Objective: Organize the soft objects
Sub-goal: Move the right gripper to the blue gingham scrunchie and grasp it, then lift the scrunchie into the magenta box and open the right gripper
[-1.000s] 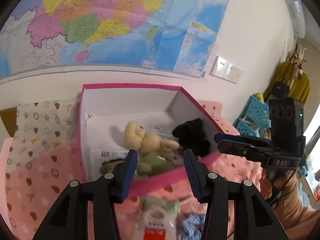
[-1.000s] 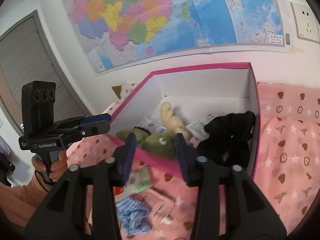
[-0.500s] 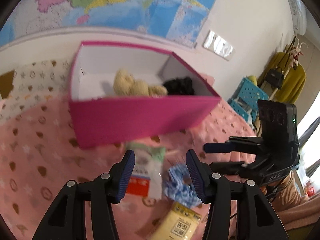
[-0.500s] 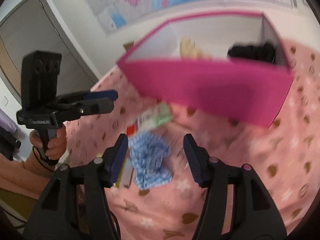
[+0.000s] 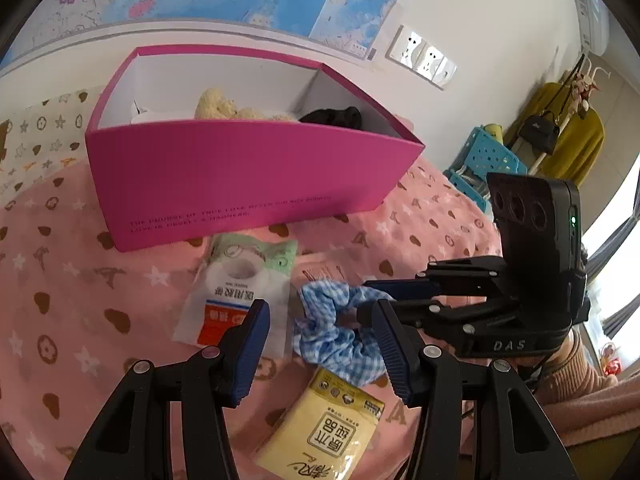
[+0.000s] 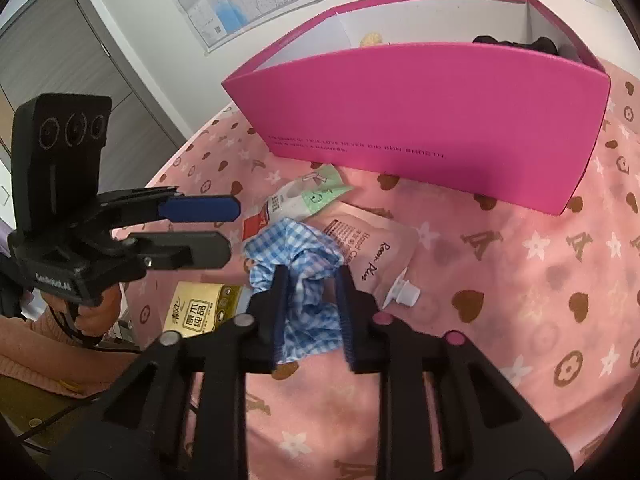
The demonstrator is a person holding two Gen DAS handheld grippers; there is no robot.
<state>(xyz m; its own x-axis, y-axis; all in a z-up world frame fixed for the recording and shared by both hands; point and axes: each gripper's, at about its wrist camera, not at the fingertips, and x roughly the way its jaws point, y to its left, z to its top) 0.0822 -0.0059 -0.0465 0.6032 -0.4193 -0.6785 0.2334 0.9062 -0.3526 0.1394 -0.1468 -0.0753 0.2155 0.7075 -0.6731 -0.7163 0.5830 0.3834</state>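
A blue-and-white checked scrunchie (image 5: 340,336) lies on the pink blanket in front of the pink box (image 5: 240,176). In the right wrist view my right gripper (image 6: 310,312) straddles the scrunchie (image 6: 296,256), jaws narrowed around its fabric; it also shows in the left wrist view (image 5: 384,300). My left gripper (image 5: 320,352) is open and empty just above and short of the scrunchie; it shows in the right wrist view (image 6: 224,224). The box holds a cream plush toy (image 5: 224,106) and a black soft item (image 5: 336,116).
A white-green packet (image 5: 236,284), a yellow snack packet (image 5: 324,436) and a pink spouted pouch (image 6: 368,256) lie around the scrunchie. The bed edge (image 6: 160,184) drops off at the left of the right wrist view. Wall with map stands behind the box.
Both grippers have dropped from over the box to the items in front of it. My right gripper has closed in around the scrunchie.
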